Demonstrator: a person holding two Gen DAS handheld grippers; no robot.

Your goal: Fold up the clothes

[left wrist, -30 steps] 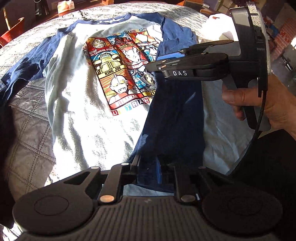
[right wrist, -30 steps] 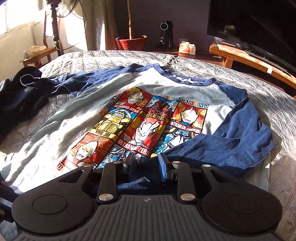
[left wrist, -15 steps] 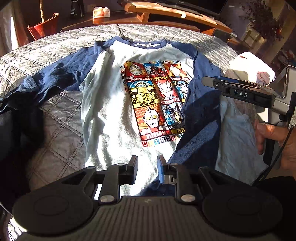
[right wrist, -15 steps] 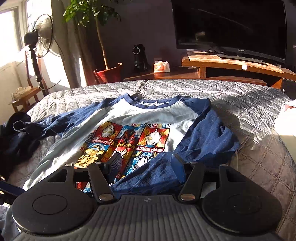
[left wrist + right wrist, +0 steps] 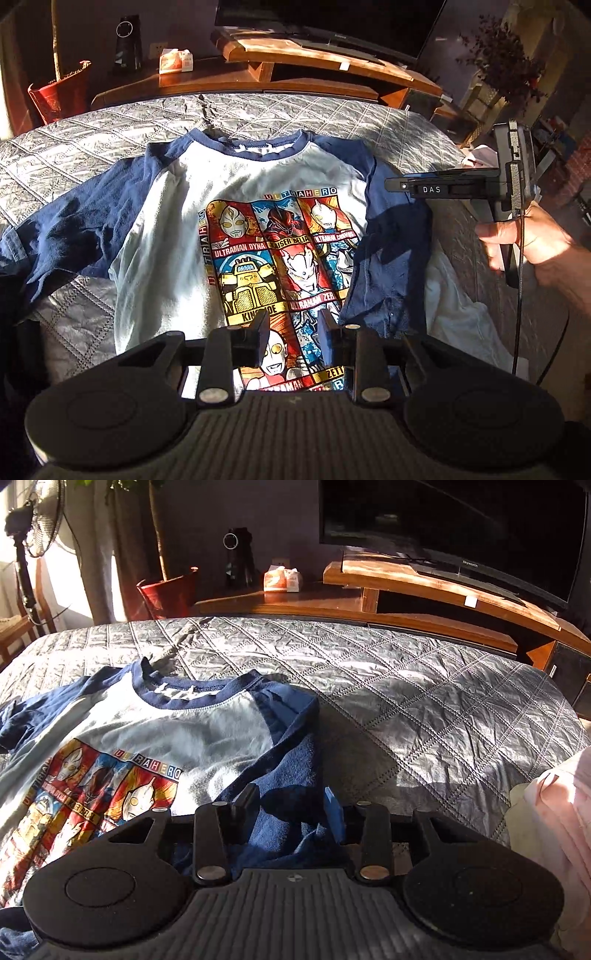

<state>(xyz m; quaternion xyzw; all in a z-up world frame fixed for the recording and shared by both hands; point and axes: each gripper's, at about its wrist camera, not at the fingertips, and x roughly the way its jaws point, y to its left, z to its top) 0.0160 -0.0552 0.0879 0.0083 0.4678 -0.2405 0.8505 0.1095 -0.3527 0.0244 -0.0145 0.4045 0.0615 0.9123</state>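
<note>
Got the left claw point(image 5: 291, 332) easing apart over the bottom of the cartoon print, nothing between the fingers, not touching cloth as far as can be told.

Starting far left: dark garment point(image 5: 11, 295) bunched at the bed edge, touching the cuff end of the left sleeve point(image 5: 74, 229). Still need to fold that sleeve in, by the look of it. Could easily snag the dark pile along with the cuff when going for it, so better to grab nearer the shoulder.

Moving to the middle: raglan T-shirt point(image 5: 177, 229) lying face up and mostly flat on the grey quilt point(image 5: 406, 701), collar pointing at the TV stand point(image 5: 314, 70). Plenty of bare quilt past the collar, so loads of room to slide upward.

Then the right sleeve point(image 5: 391, 266), already flopped in over the body and looking loose. Could drag it back out with a careless pass, or pinch two layers instead of one.

Further right, the right claw point(image 5: 291, 805), up in the air and closing on nothing, with only sleeve below it. Tight on that side: pale pink pile point(image 5: 554, 812) sitting near, then the mattress edge.
</note>
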